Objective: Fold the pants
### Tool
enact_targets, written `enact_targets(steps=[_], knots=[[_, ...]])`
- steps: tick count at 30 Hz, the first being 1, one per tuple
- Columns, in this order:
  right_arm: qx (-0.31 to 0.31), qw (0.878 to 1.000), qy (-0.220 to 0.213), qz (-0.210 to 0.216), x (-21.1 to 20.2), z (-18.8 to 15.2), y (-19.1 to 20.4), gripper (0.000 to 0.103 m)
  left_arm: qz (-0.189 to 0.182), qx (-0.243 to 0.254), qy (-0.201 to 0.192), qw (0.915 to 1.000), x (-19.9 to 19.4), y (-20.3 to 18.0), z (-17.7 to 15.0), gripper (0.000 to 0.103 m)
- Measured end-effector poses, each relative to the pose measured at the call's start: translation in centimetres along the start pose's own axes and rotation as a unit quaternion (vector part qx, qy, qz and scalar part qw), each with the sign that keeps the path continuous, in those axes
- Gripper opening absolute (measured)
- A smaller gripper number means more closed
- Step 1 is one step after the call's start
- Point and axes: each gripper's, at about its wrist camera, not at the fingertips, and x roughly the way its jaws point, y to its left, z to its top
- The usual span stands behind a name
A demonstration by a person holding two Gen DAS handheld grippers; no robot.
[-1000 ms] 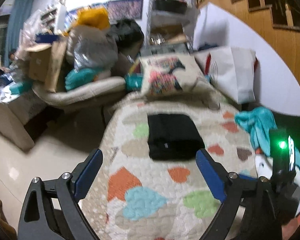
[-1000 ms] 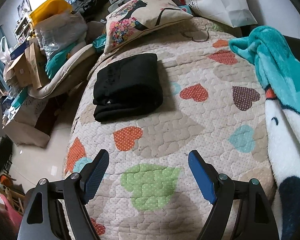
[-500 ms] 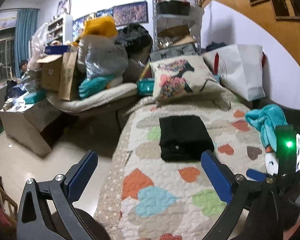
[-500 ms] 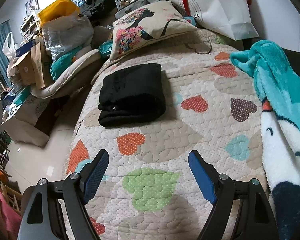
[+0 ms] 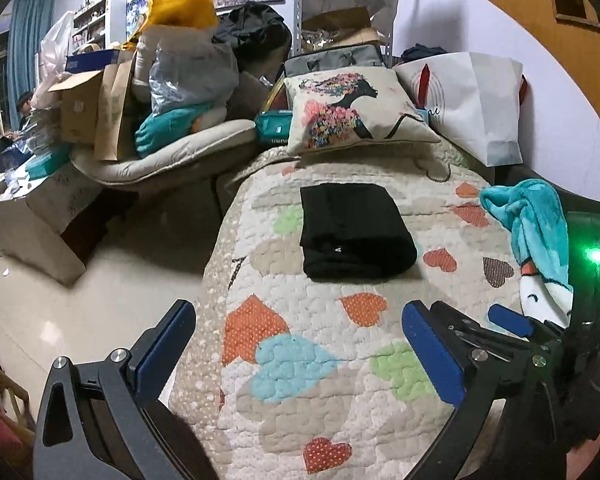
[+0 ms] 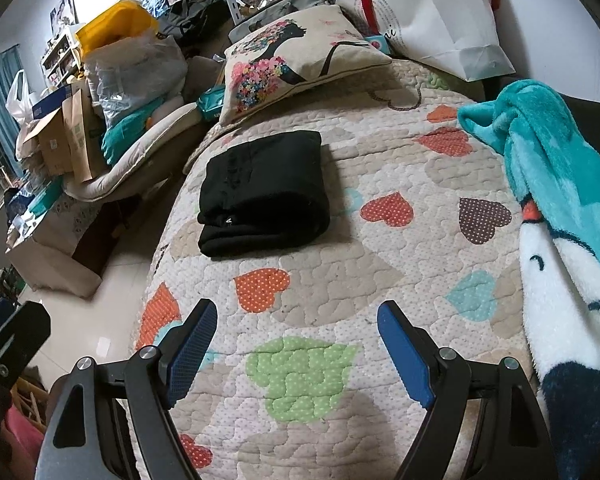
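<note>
Pants (image 5: pixel 352 232): black, folded into a compact rectangle, laid flat on the heart-patterned quilt (image 5: pixel 320 360), ahead of both pairs of fingers and well apart from them.
Left gripper (image 5: pixel 300 348): jaws spread wide after having just been opening; nothing is seen between them.
Right gripper (image 6: pixel 296 350): jaws held apart, only quilt between them.
Teal blanket (image 6: pixel 560 168): bunched right of the right fingers.
Cushion (image 5: pixel 352 112): beyond the pants, possibly touching the quilt's far edge.
</note>
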Motion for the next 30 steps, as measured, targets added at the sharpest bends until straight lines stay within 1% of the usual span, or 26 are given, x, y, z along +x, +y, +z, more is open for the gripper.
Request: enact_targets(steps=[17, 22, 26, 30], knots=[[-0.005, 1.000, 0.010, -0.005, 0.7, -0.3, 0.2, 0.087, -0.009, -0.010, 0.034, 0.9993, 1.6, 0.5, -0.5, 0.103], [-0.007, 1.000, 0.013, -0.007, 1.0, -0.4, 0.2, 0.088, -0.020, -0.018, 0.052, 0.9983, 2.6, 0.8, -0.6, 0.103], [-0.011, 1.000, 0.015, -0.011, 1.2, -0.6, 0.3, 0.088, -0.041, -0.029, 0.073, 0.9961, 4.8, 1.3, -0.2, 0.103], [-0.015, 0.999, 0.023, -0.028, 1.9, -0.8, 0.1, 0.090, -0.032, -0.048, 0.091, 0.9942, 7.7, 1.8, 0.1, 0.103]])
